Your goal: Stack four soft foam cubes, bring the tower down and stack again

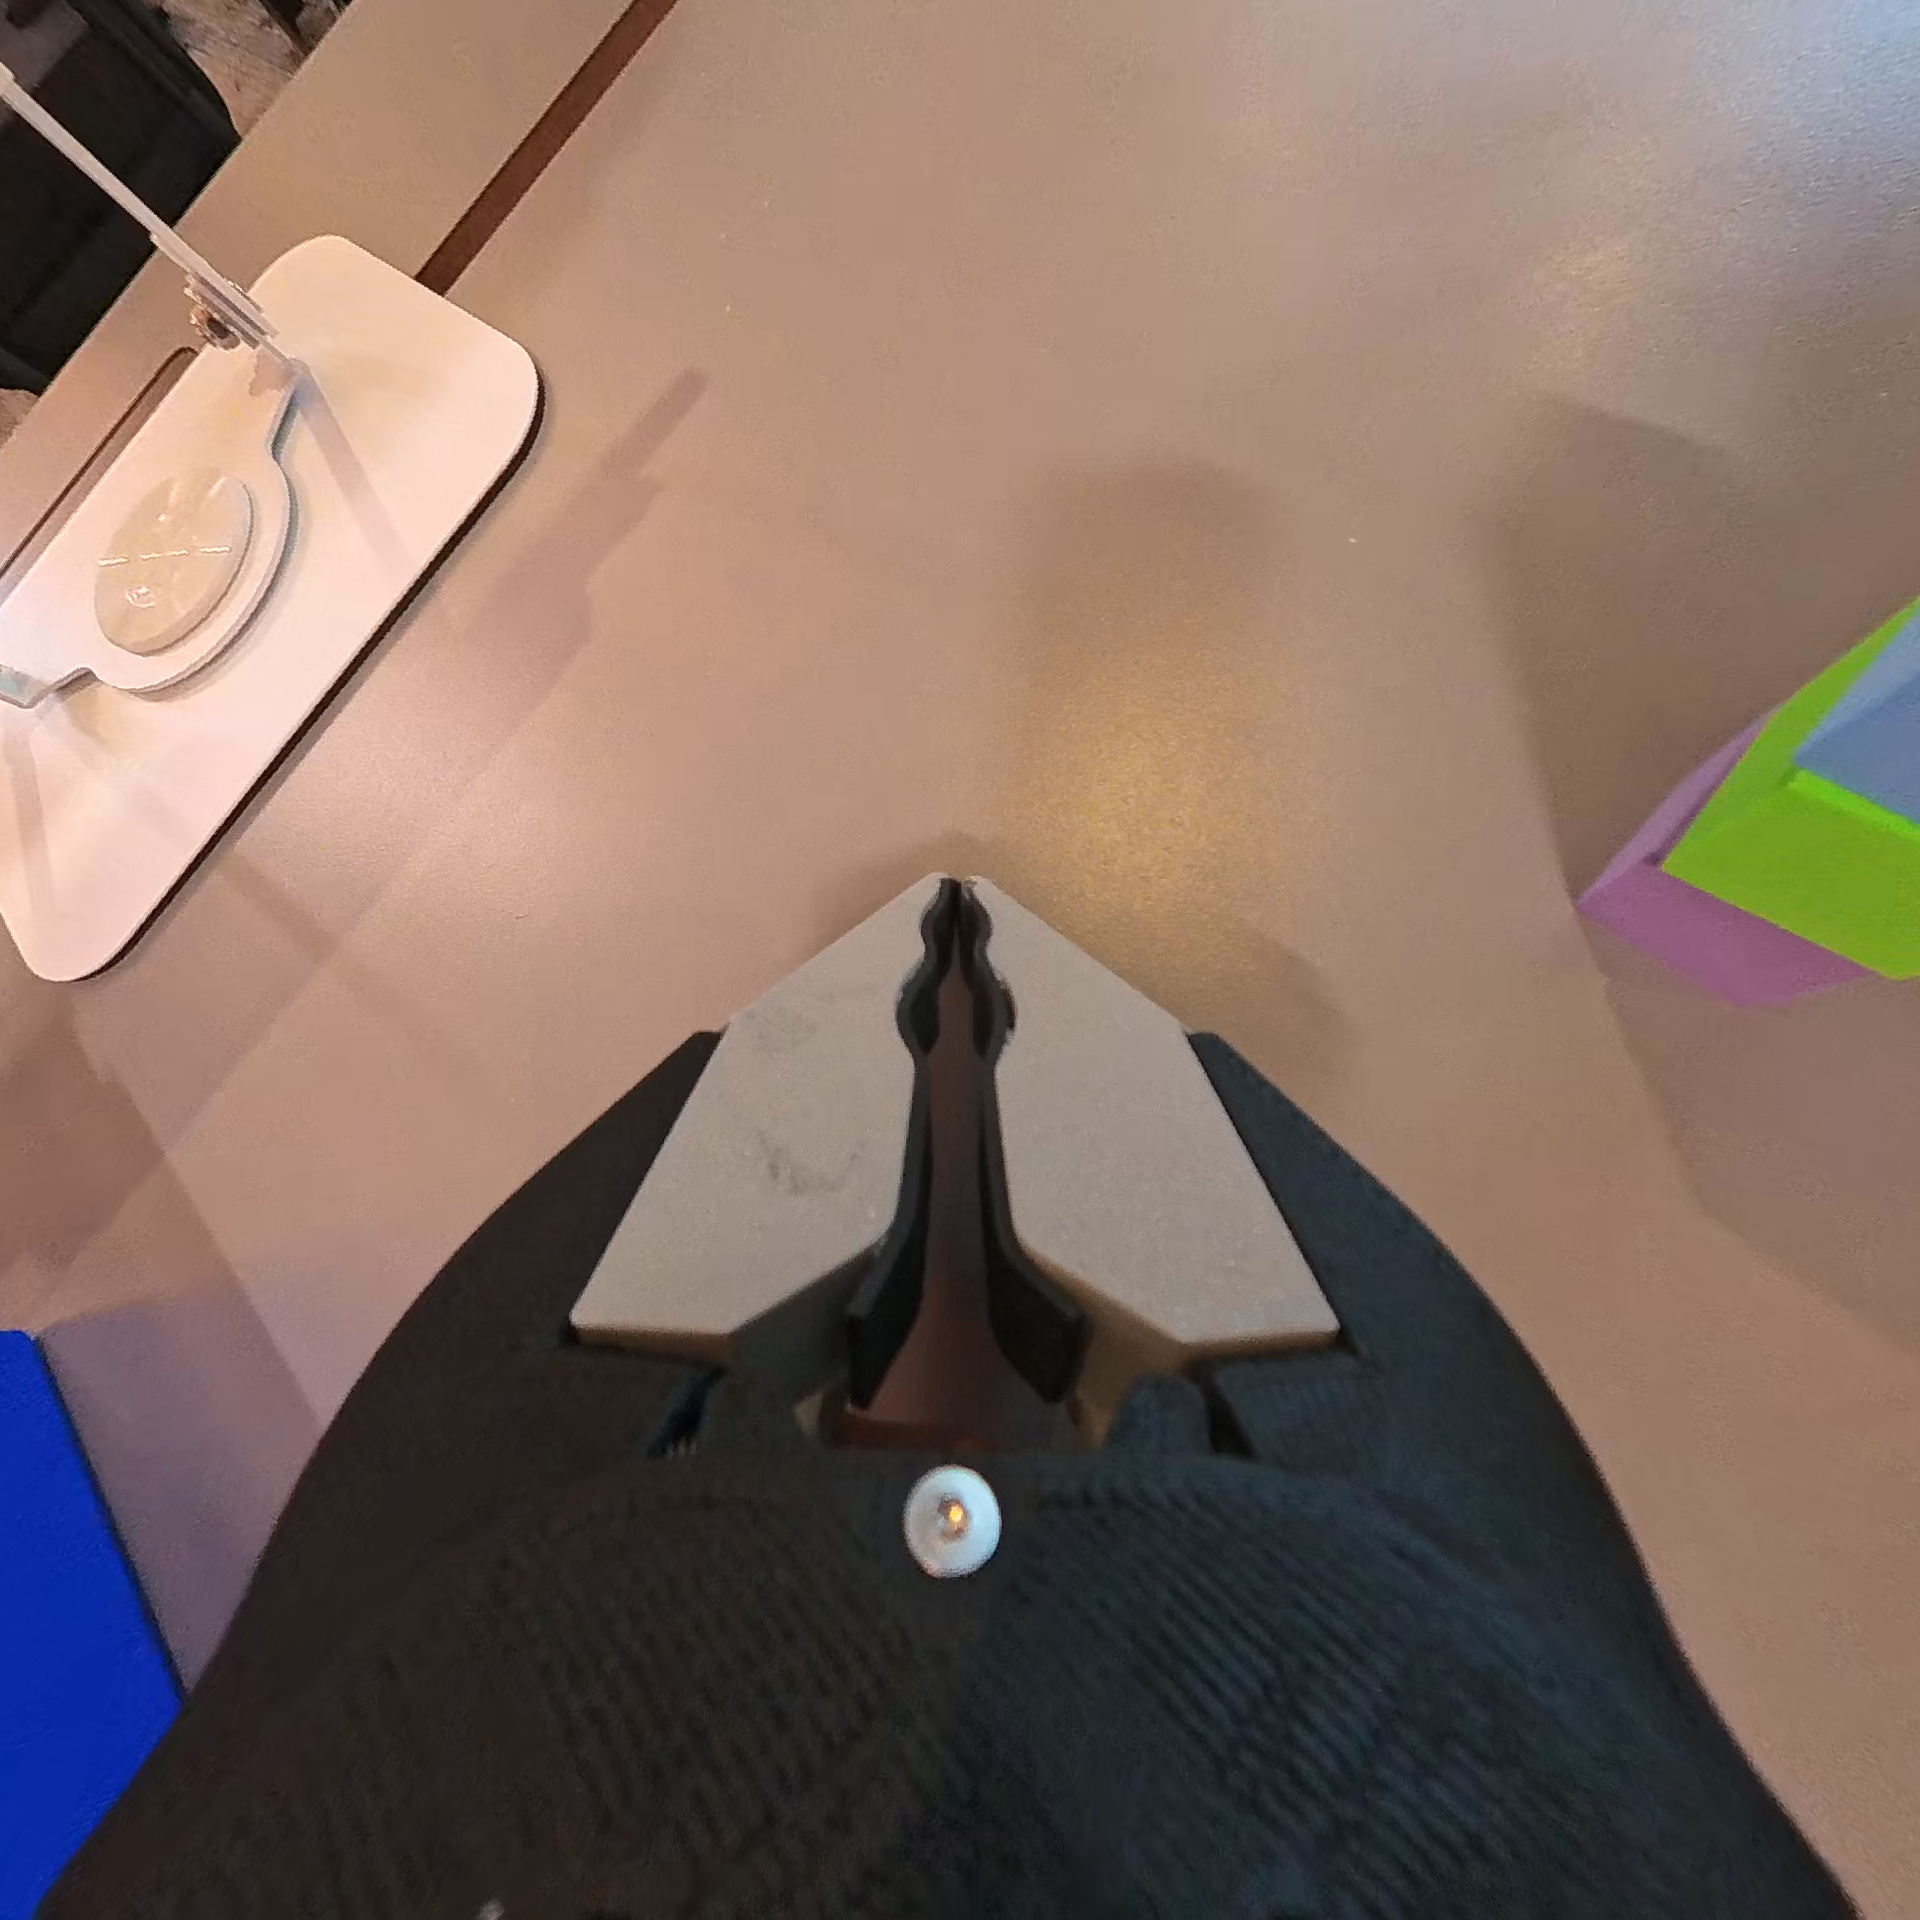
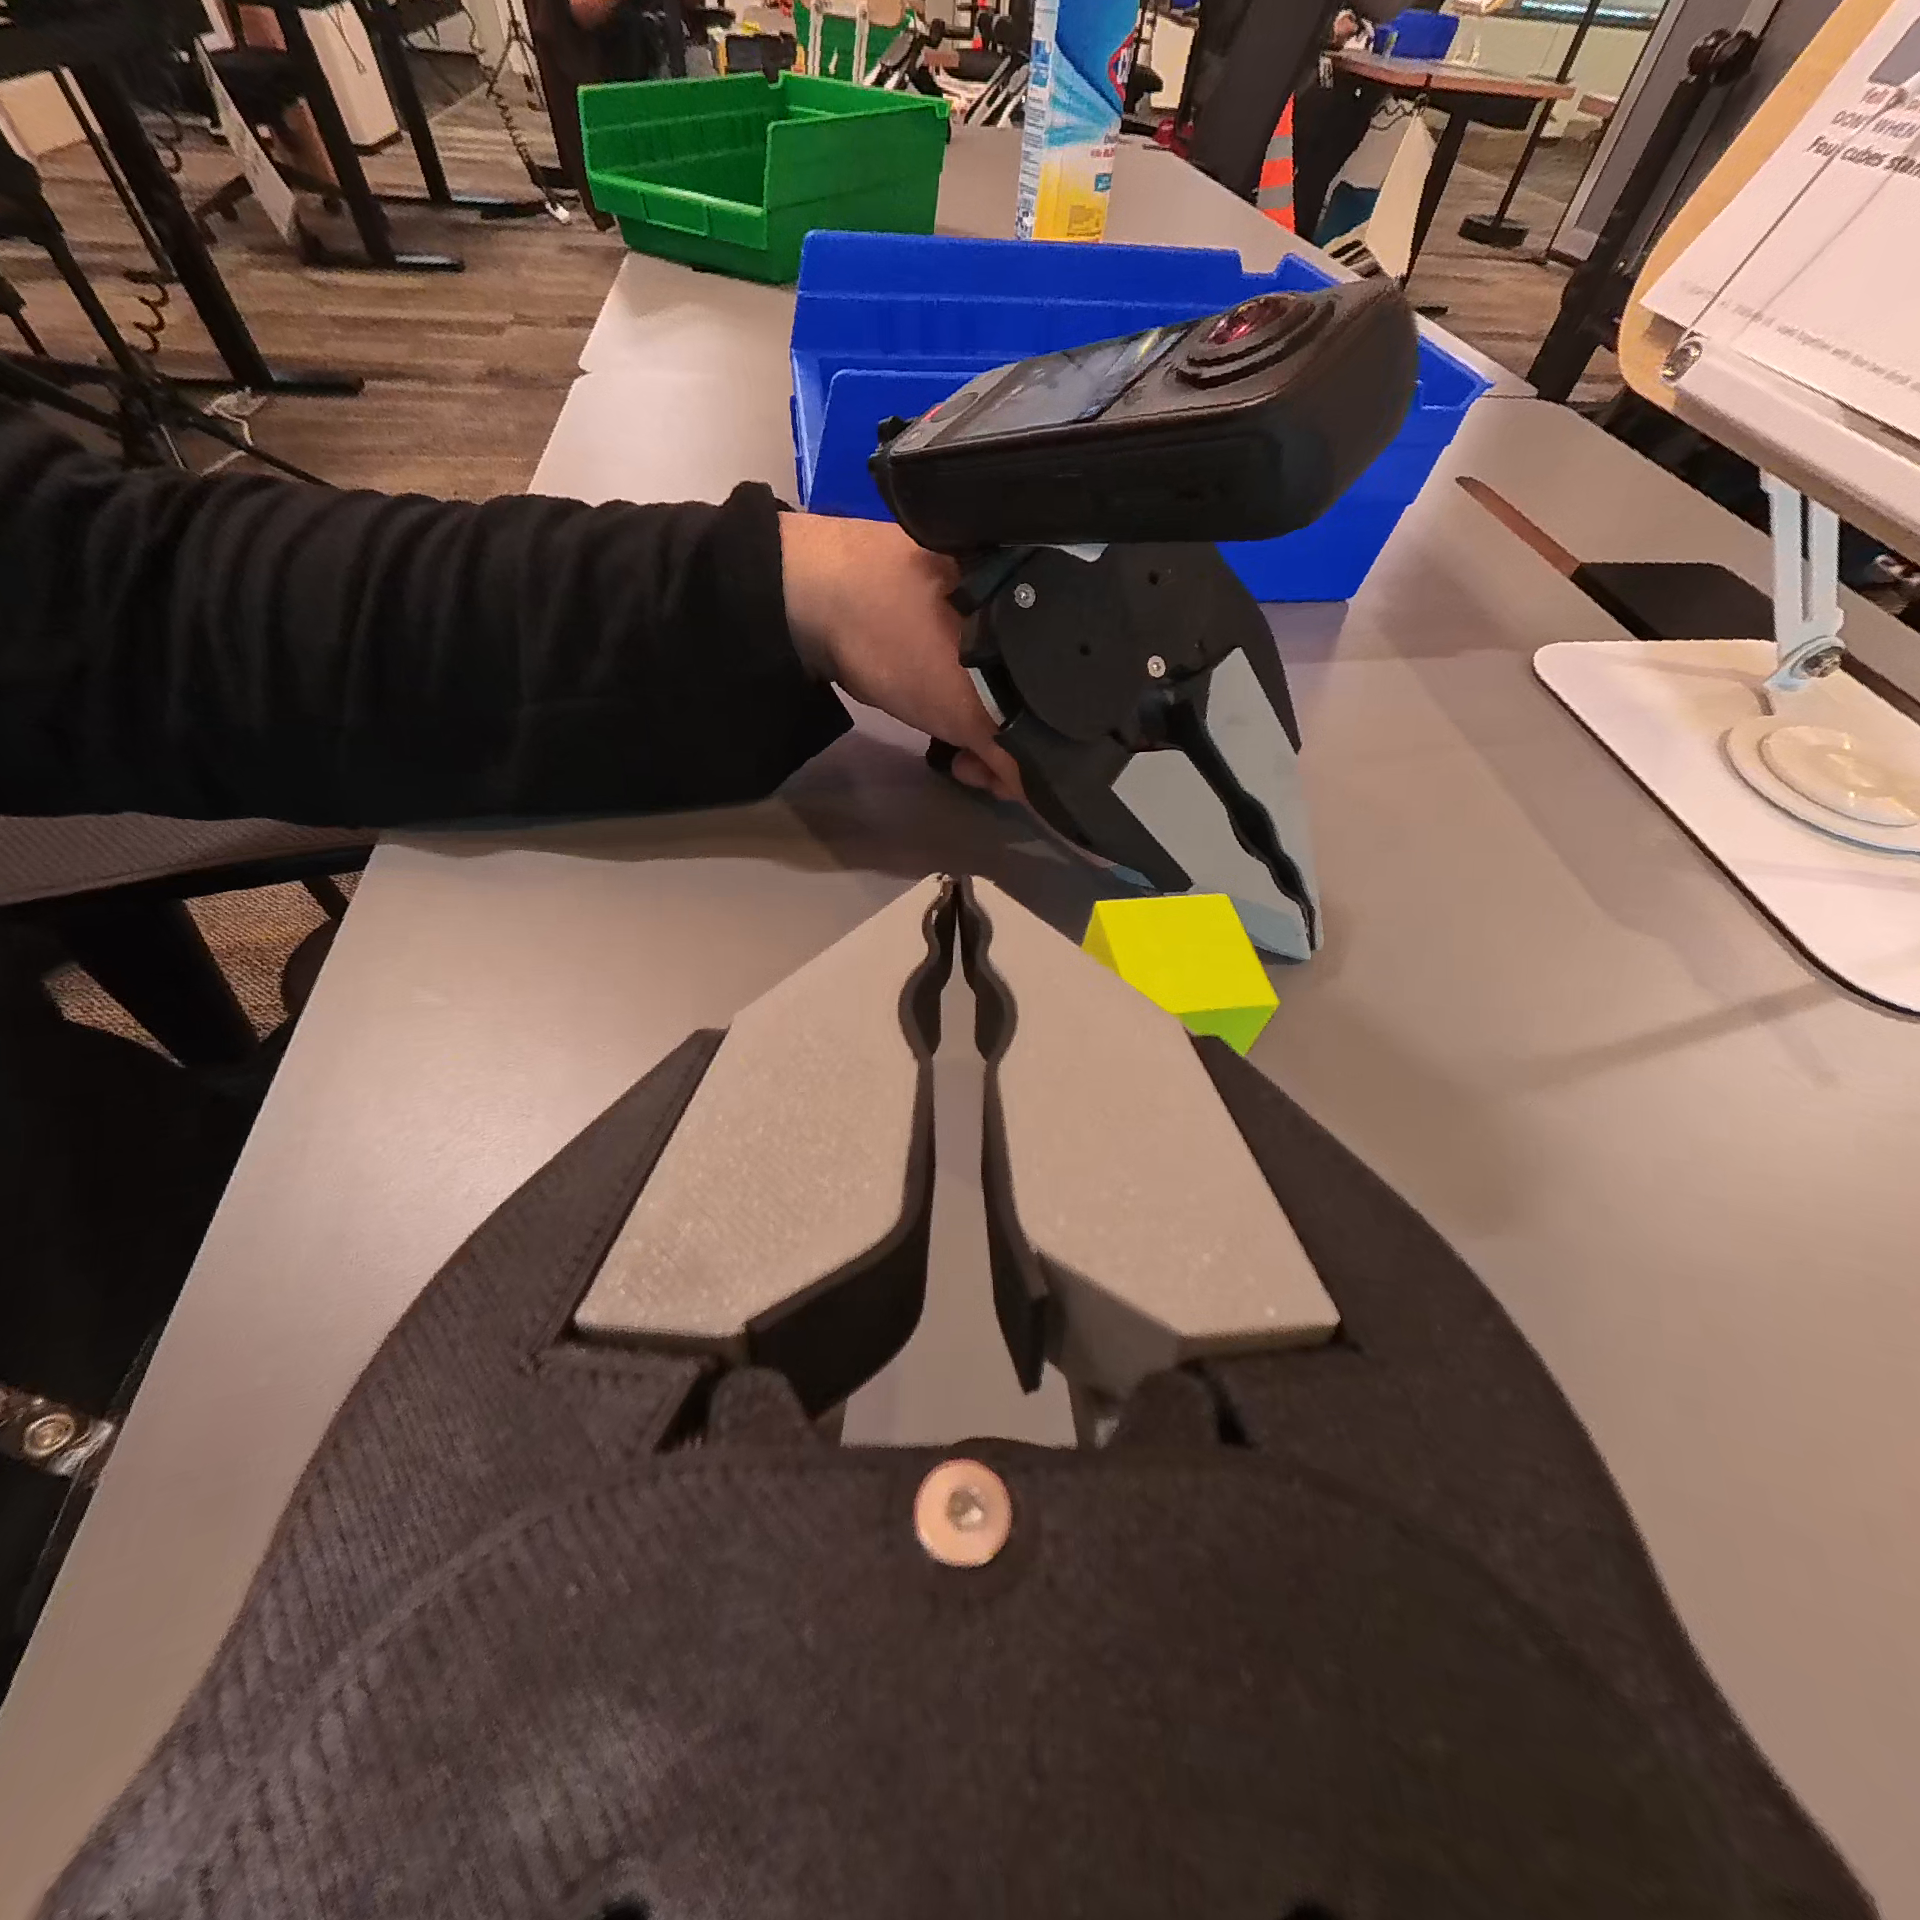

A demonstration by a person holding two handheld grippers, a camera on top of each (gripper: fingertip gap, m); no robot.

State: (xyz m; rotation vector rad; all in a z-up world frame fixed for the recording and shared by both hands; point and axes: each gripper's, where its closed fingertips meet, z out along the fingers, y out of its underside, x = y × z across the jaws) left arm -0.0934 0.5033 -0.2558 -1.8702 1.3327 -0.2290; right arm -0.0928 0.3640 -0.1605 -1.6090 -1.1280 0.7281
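My left gripper is shut and empty, pointing down at the bare tabletop. At the right edge of the left wrist view, a green cube sits on a purple cube, with a blue-grey cube on top. My right gripper is shut and empty, low over the table. Just beyond it lies a yellow cube. The left gripper, held by a hand in a black sleeve, has its tips down on the table beside that cube.
A blue bin stands behind the left gripper and also shows in the left wrist view. A green bin and a spray can stand farther back. A white stand base with a document holder is at the right, and shows in the left wrist view. Left tips to right tips: about 15 cm.
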